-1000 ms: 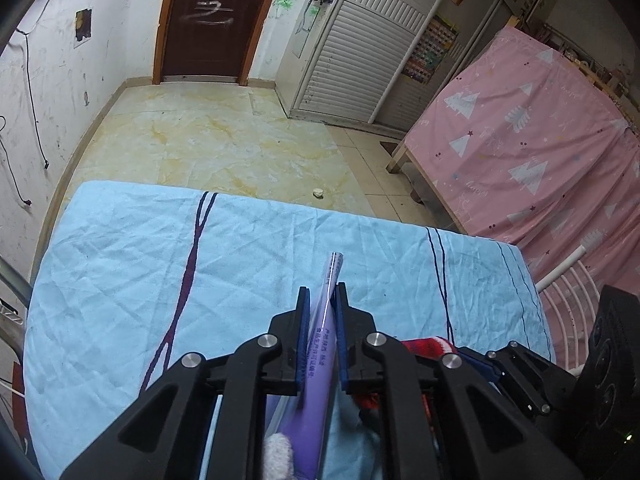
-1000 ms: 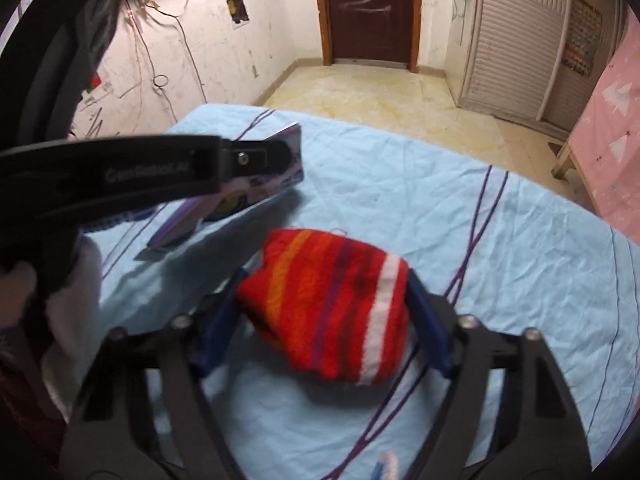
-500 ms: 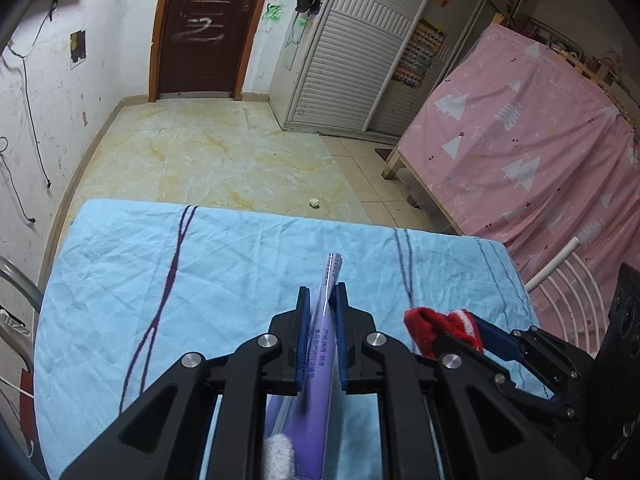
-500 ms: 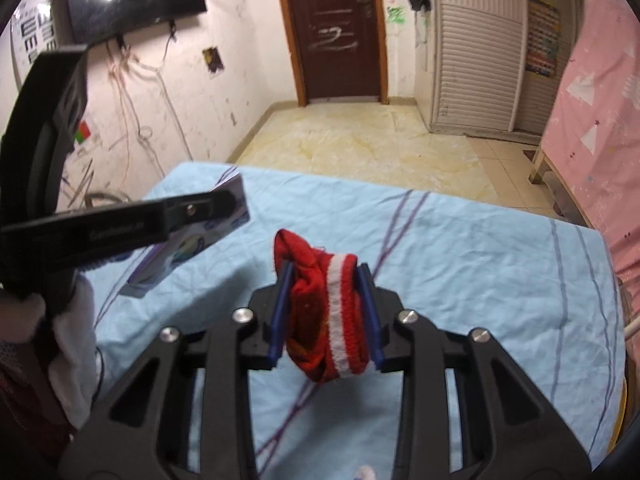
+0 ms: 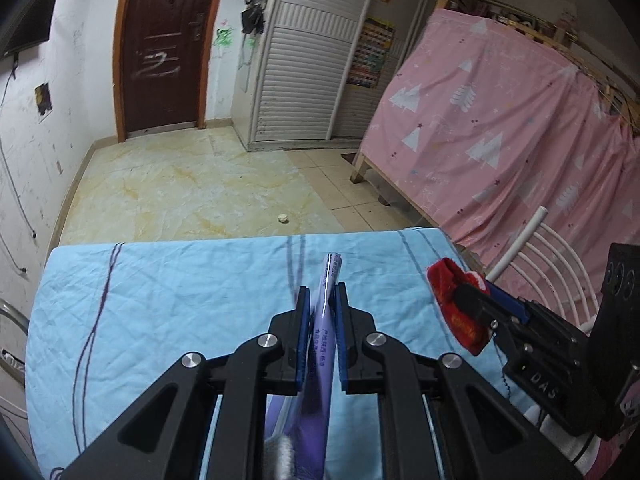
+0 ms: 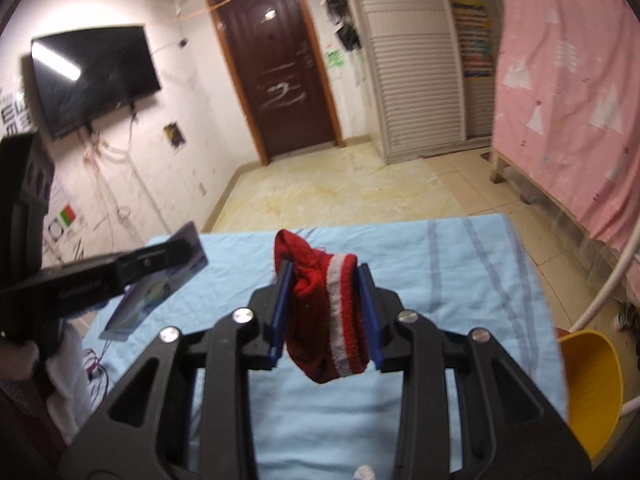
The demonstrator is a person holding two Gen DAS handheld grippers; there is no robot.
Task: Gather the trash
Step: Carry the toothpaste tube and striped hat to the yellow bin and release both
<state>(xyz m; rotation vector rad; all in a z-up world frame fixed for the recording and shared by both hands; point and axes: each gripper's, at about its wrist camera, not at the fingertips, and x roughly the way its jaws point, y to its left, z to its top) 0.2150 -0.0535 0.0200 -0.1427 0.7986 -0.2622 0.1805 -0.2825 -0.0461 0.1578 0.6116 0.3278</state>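
Note:
My left gripper [image 5: 321, 294] is shut on a flat purple wrapper [image 5: 323, 344], held edge-up above the blue tablecloth [image 5: 180, 300]. The wrapper also shows in the right wrist view [image 6: 156, 288], at the left. My right gripper [image 6: 324, 276] is shut on a red knitted sock [image 6: 320, 312] with a white stripe, lifted above the cloth. The sock also shows in the left wrist view [image 5: 456, 304], to the right of my left gripper, near the table's right edge.
A yellow bin [image 6: 592, 384] stands on the floor past the table's right edge. A white chair back [image 5: 540, 264] and a pink-curtained bed [image 5: 500, 140] are to the right. A small crumpled scrap [image 5: 283, 218] lies on the floor beyond the table.
Both grippers have risen with their loads. The right gripper closed on the sock a second ago, lifted it off the cloth and carried it toward the right edge.

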